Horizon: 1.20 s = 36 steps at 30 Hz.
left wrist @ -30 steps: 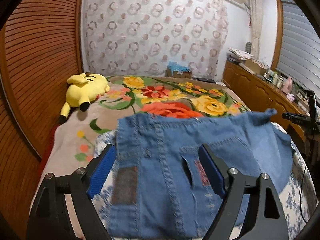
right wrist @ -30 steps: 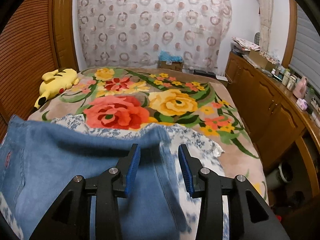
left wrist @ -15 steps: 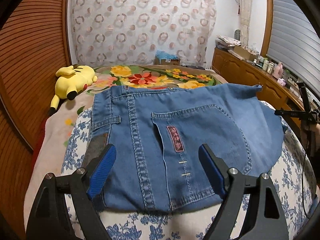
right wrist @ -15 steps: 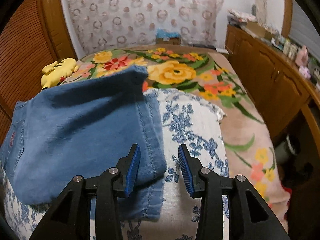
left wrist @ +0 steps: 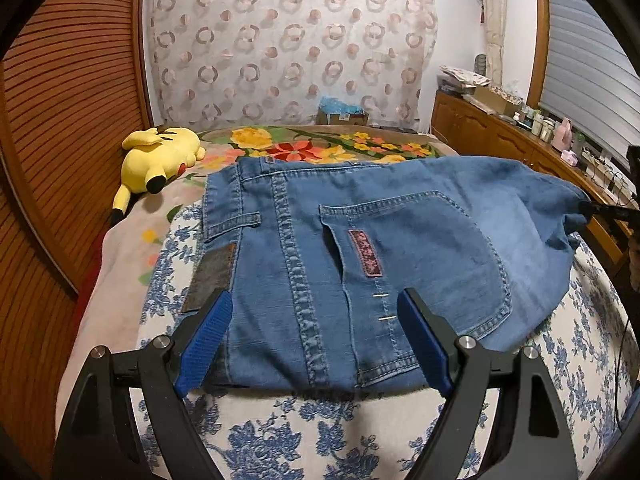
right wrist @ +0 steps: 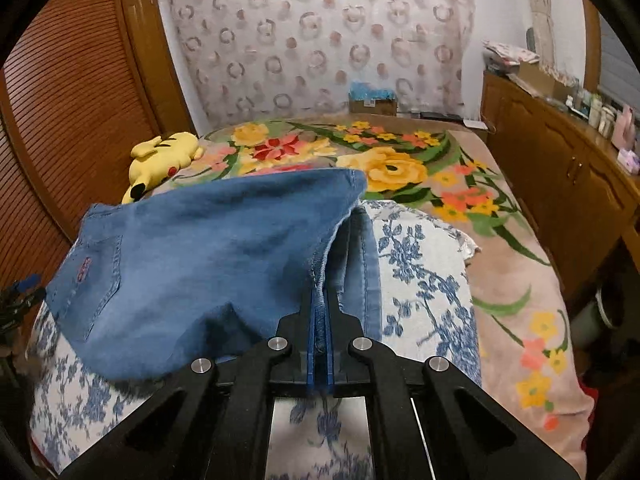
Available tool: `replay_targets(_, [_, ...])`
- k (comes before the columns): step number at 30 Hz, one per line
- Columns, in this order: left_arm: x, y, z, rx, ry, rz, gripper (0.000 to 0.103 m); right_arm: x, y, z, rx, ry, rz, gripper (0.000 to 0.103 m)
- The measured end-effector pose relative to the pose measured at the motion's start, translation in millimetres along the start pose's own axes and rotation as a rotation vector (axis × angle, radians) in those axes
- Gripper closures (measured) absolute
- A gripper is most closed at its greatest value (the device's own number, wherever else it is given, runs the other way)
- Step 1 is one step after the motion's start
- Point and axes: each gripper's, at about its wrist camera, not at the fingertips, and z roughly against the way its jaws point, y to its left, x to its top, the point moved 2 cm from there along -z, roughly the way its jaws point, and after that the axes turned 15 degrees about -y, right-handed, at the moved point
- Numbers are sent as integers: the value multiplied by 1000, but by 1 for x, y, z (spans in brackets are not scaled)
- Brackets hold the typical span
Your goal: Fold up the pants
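Blue denim pants (left wrist: 360, 248) lie folded on a blue-flowered white cloth (left wrist: 320, 432) on the bed, back pocket up, waistband to the left. My left gripper (left wrist: 316, 340) is open and empty, its blue pads either side of the pants' near edge. My right gripper (right wrist: 319, 344) is shut on the pants' right edge (right wrist: 320, 272) and holds that edge lifted, so the denim (right wrist: 208, 248) tents up from the cloth.
A yellow plush toy (left wrist: 160, 160) lies at the bed's far left by the wooden slatted wall. A floral blanket (right wrist: 400, 168) covers the bed beyond the cloth. Wooden cabinets (right wrist: 560, 184) with bottles run along the right. A cardboard box (left wrist: 340, 116) stands at the far end.
The left gripper has drawn back from the pants, which now lie flatter on the cloth. The right gripper has closed on the pants' right edge and lifted it.
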Motion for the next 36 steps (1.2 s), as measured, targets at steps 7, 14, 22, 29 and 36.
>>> replay_targets(7, [-6, 18, -1, 40, 15, 12, 18, -23, -9, -17, -55, 67, -42, 99])
replay_targets(14, [-13, 34, -2, 76, 38, 21, 18, -28, 1, -30, -163, 85, -23, 64])
replay_targets(22, [-25, 43, -2, 96, 63, 32, 18, -36, 5, -34, -137, 137, -61, 55])
replay_targets(29, [-30, 55, -7, 148, 98, 52, 18, -41, 13, -40, -135, 115, 5, 61])
replay_targets(36, [-33, 68, -15, 163, 124, 102, 18, -50, 14, -38, -132, 77, 31, 63])
